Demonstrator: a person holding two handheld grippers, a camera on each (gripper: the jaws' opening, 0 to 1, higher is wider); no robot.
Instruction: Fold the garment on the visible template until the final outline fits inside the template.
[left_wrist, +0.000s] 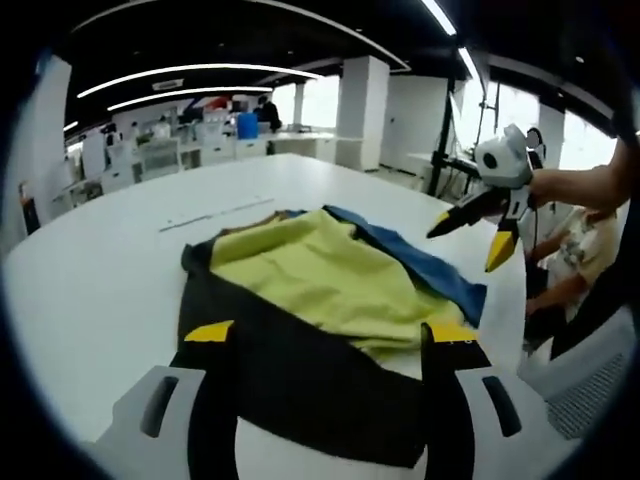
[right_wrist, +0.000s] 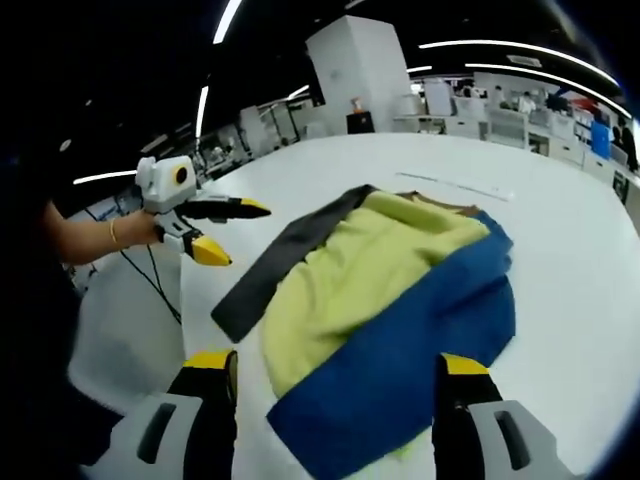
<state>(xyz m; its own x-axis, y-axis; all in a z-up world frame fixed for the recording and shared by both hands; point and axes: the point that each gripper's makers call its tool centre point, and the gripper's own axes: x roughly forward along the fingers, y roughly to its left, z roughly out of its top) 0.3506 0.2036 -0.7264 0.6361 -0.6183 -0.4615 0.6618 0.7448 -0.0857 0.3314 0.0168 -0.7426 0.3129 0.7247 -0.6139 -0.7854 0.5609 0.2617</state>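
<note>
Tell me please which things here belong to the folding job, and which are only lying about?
Belong to the job:
- garment, yellow and blue
- dark template under it
- left claw, open
- right claw, open

Only lying about:
- white table
- thin strip on the table beyond the garment
- office desks far behind

Open-plan office: rows of desks (left_wrist: 170, 150), white pillars (right_wrist: 355, 75), ceiling strip lights (left_wrist: 200, 72), large white table (left_wrist: 90, 270).
</note>
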